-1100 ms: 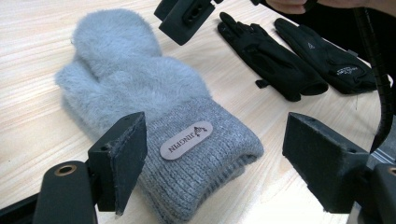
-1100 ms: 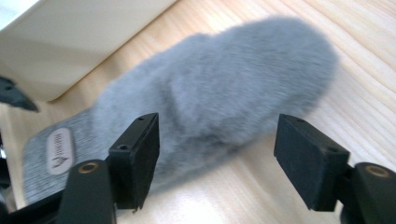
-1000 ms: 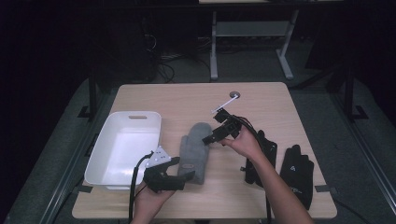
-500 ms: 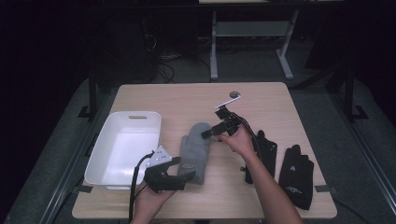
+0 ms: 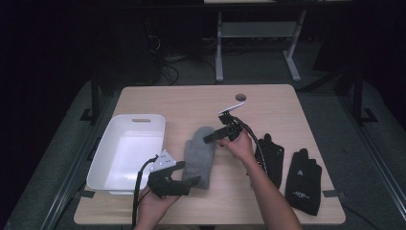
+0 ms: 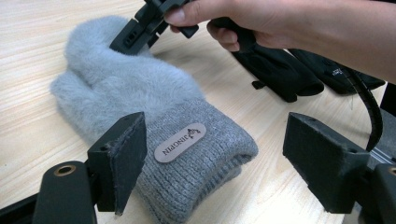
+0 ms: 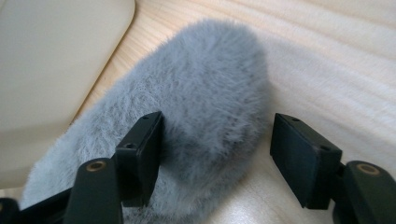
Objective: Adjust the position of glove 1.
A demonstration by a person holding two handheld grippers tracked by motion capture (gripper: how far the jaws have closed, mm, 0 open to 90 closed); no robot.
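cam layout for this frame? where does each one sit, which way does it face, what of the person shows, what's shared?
High view: above the person's side, facing forward and down on the table; both forearms, left gripper, right gripper, white bin, black gloves.
Left gripper view: on the left gripper, jaws open astride the grey mitten cuff; right hand beyond.
Right gripper view: on the right gripper, jaws just closing, around the mitten's fluffy tip.
Shared: the mitten, in all three.

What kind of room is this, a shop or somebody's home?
Probably a lab or workshop set up for recording. A plain wooden table stands in a dark room with cables on the floor behind it, and a person handles a grey mitten using hand-held grippers rather than bare fingers.
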